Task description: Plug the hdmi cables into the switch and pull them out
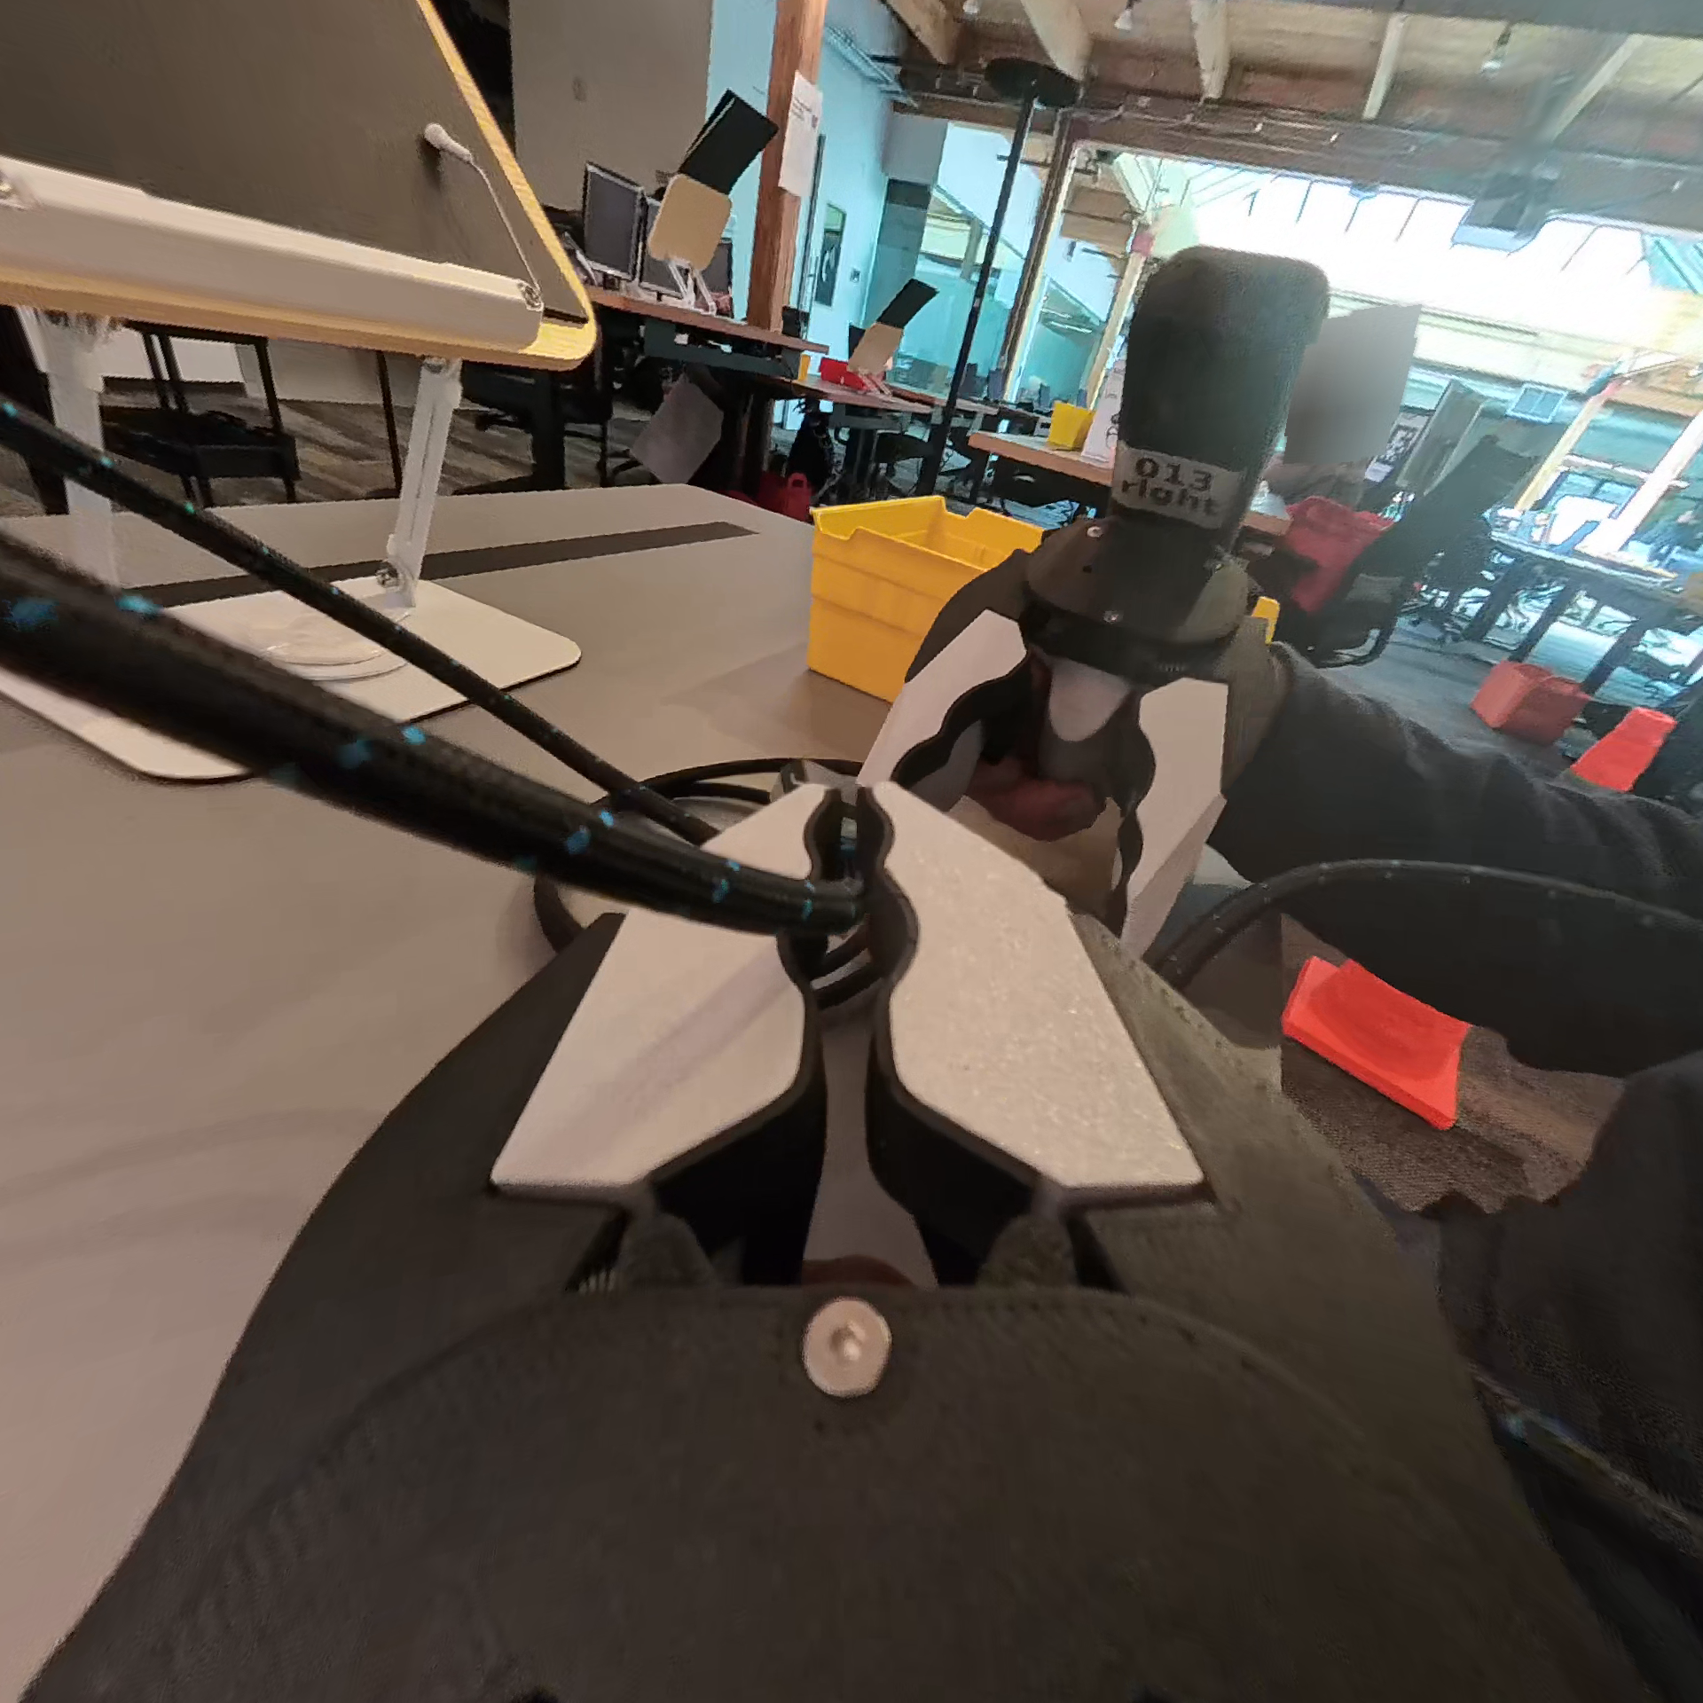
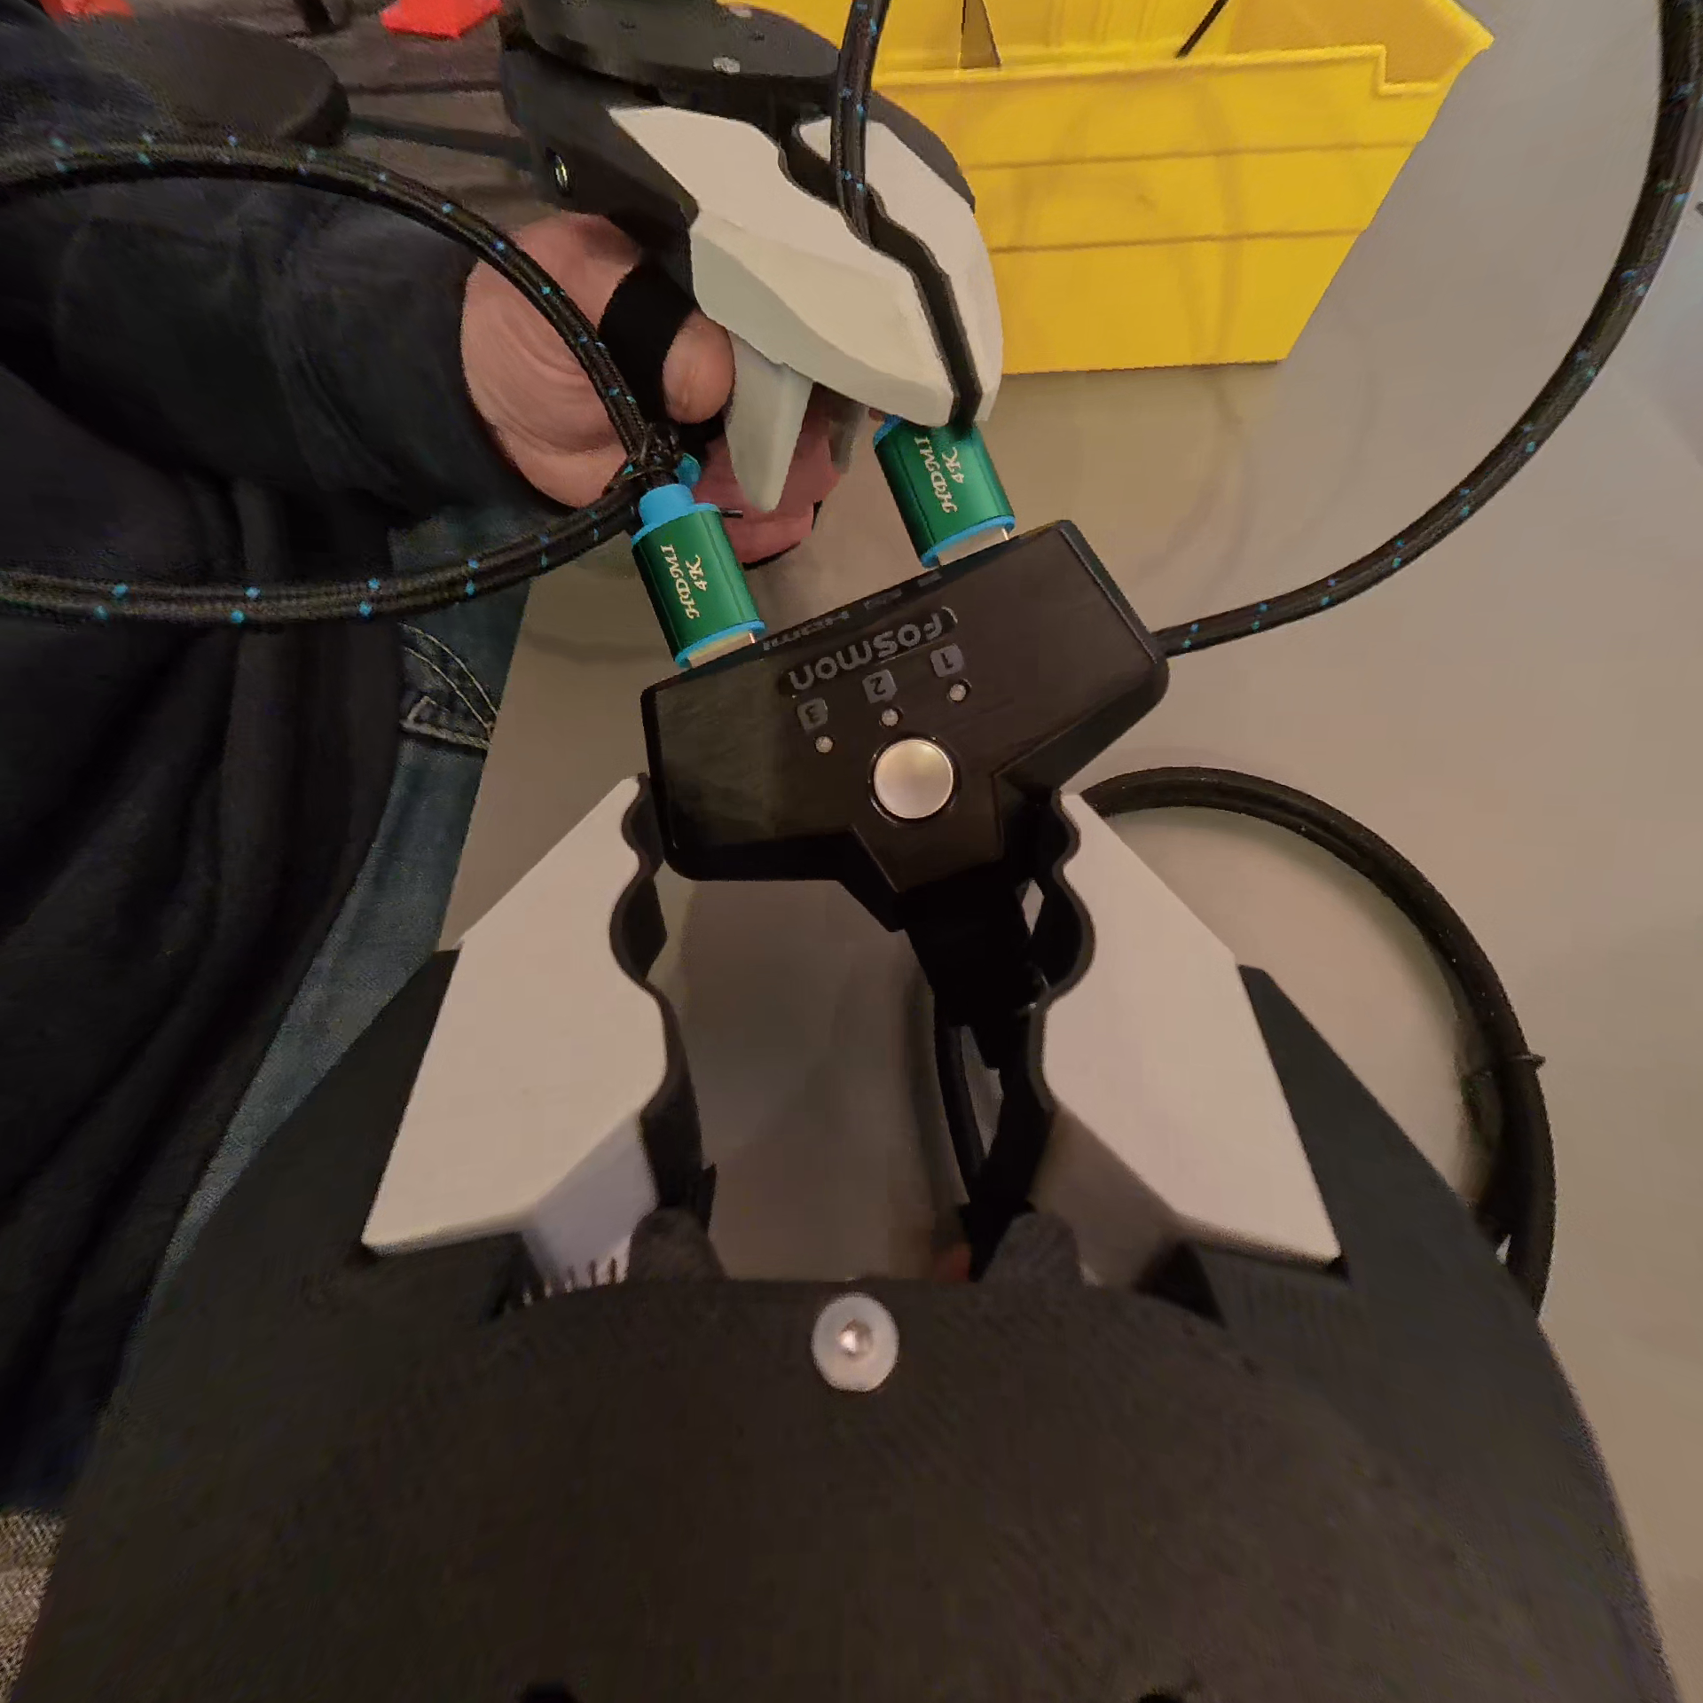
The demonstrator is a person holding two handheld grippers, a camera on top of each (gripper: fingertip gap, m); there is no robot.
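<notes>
Grey tabletop [image 2: 1382, 645] at a workshop: nearest, the right gripper [image 2: 852, 829] clamps the black switch [image 2: 885, 682]; at 12 o'clock beyond, the left gripper [image 2: 958, 405] pinches a braided cable [image 2: 852, 120] above its green plug [image 2: 945, 493], seated in the switch; another green plug [image 2: 698, 590] sits at 11 o'clock, a yellow bin [image 2: 1152, 184] behind

There are two grippers: the left gripper [image 2: 958, 405] and the right gripper [image 2: 852, 820]. There is one black switch [image 2: 885, 700]. It has one round silver button [image 2: 912, 777] and three small lights. There are two green plugs: the left plug [image 2: 698, 590] and the right plug [image 2: 942, 488]. Each plug has one black cable with blue dots, so two show there. One yellow bin [image 2: 1161, 184] sits far back. Two orange blocks lie on the right, the near block [image 1: 1373, 1041] and a far block [image 1: 1626, 751].
</notes>
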